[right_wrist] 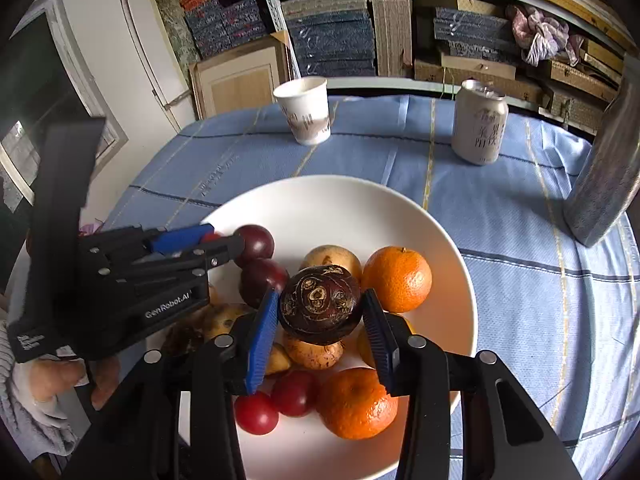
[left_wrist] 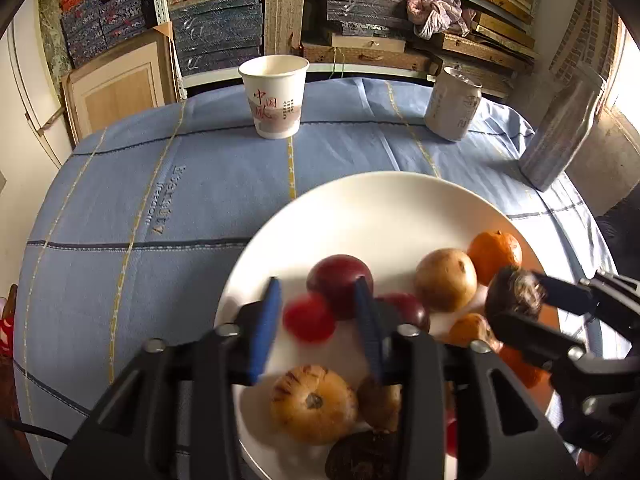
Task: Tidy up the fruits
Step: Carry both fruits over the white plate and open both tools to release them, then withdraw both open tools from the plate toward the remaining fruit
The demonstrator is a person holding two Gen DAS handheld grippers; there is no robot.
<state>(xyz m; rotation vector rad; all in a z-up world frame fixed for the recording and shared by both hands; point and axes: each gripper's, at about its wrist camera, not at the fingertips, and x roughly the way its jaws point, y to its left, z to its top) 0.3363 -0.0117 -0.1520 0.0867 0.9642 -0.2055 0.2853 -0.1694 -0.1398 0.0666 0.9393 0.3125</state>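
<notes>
**Nearly sorted: one fruit let go, one held over the plate**

Far left, on the blue tablecloth [left_wrist: 160, 200], stands only a paper cup [left_wrist: 275, 96], well apart from the work and probably no part of it.

Next comes the left gripper [left_wrist: 318, 284], tilted down over the near left side of the white plate [left_wrist: 360, 208]. Fingers apart, pressing on nothing. Between them shows a small red fruit [left_wrist: 309, 319], blurred and clear of both pads. It likely reads as a drop made low over the dish, so that a round thing does not bounce off the rim.

Further right, in the middle of the plate, lie two dark plums [left_wrist: 340, 276], a pale yellow-brown fruit [left_wrist: 445, 279] and a mandarin [left_wrist: 495, 255]. All sit close together, like beside like, leaving the far half of the plate bare.

Right again is the right gripper [right_wrist: 320, 294], closed on a water chestnut [right_wrist: 316, 312]. Pads bear on its two flanks, scarred crown toward the camera, lifted above the heap and touching no other fruit. It seems held across the widest part so the hard, smooth skin cannot squirt out.

Beyond, a drinks can [left_wrist: 453, 104] stands upright near the cloth's far edge.
</notes>
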